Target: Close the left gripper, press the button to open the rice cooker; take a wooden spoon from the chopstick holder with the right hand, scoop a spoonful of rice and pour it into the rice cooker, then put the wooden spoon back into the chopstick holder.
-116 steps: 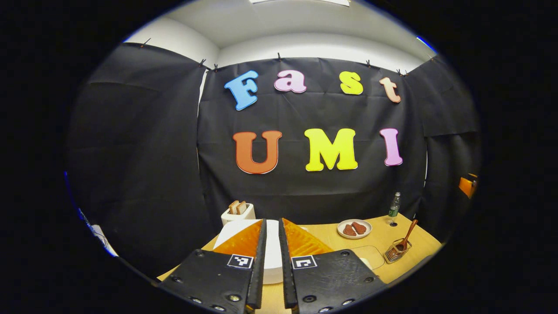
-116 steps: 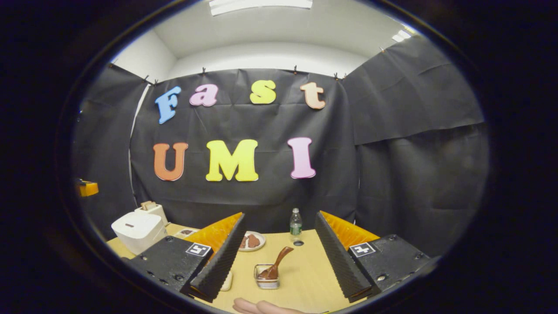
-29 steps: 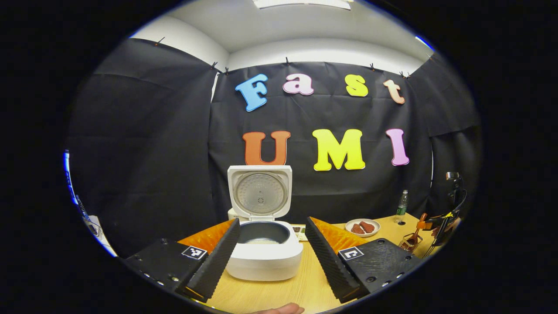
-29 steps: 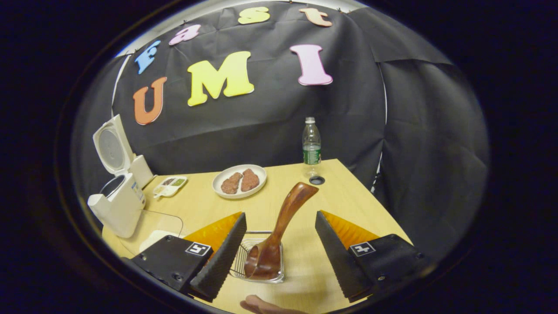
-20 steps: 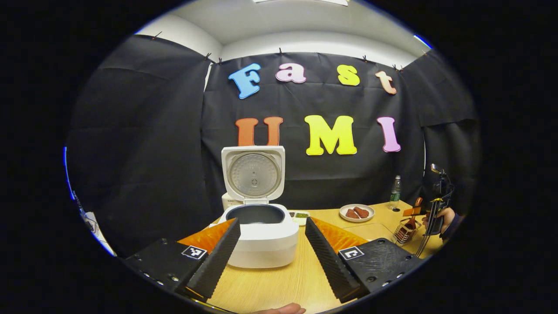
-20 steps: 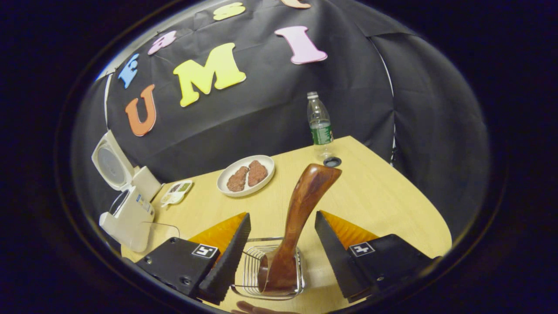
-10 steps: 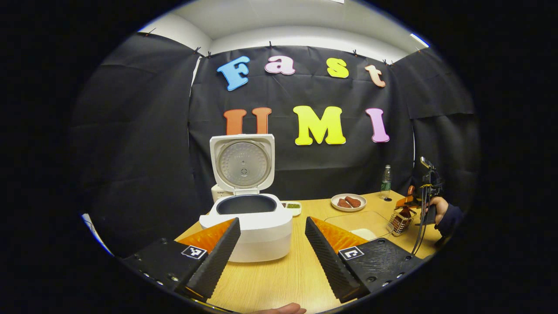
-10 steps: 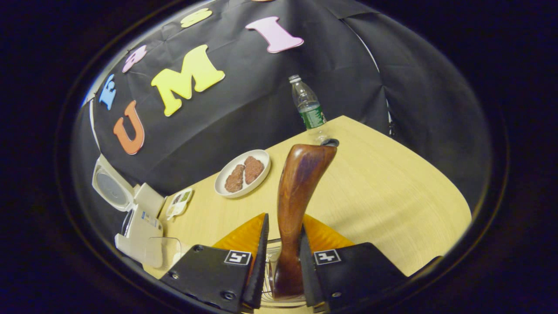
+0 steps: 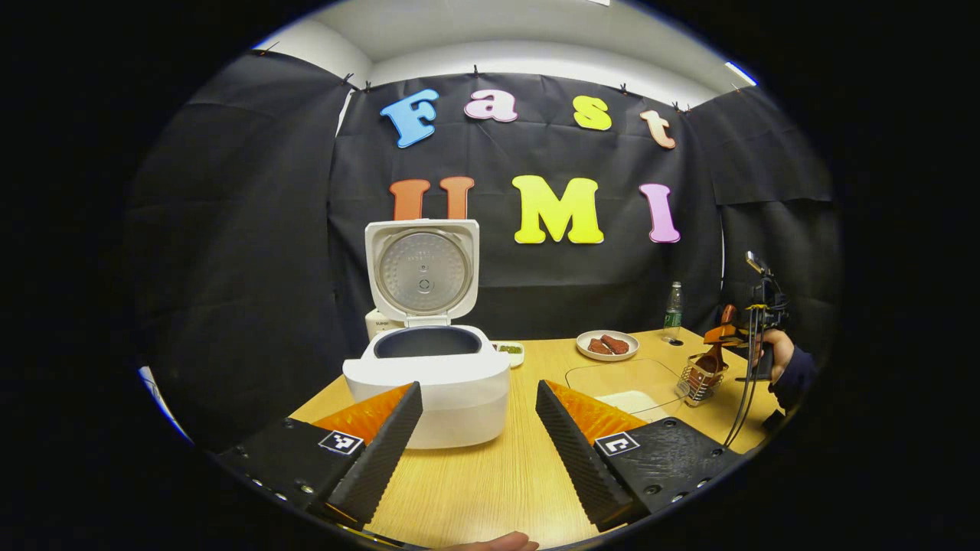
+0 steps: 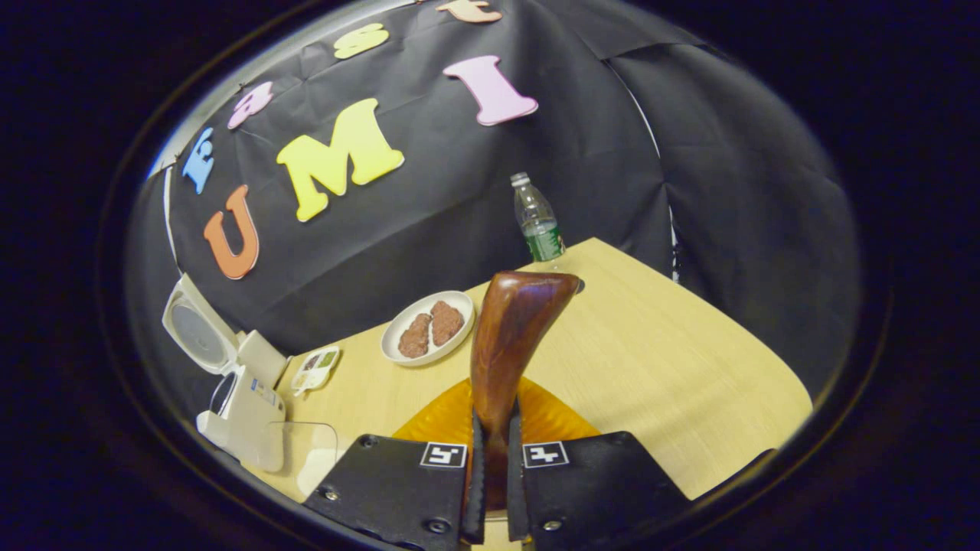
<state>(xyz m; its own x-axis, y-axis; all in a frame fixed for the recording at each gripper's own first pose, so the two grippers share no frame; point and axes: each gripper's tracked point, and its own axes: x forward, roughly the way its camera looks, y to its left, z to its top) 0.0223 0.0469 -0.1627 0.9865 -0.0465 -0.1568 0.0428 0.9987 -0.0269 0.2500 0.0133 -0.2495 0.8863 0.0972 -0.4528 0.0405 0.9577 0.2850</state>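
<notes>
The white rice cooker stands on the table with its lid raised and its dark pot bare. My left gripper hovers open in front of it, nothing between the fingers. At the far right a hand holds my right gripper over the wire chopstick holder. In the right gripper view, my right gripper is shut on the lower handle of the brown wooden spoon, which sticks up and away; its bowl and the holder are hidden behind the fingers. The rice cooker sits far left.
A clear rice container lies between cooker and holder. A plate of brown food, a small divided dish and a water bottle stand toward the back. The table's right edge is close.
The cooker's lid has gone up and my left gripper has opened and drawn back. My right gripper came down over the holder and closed tight on the spoon handle.
</notes>
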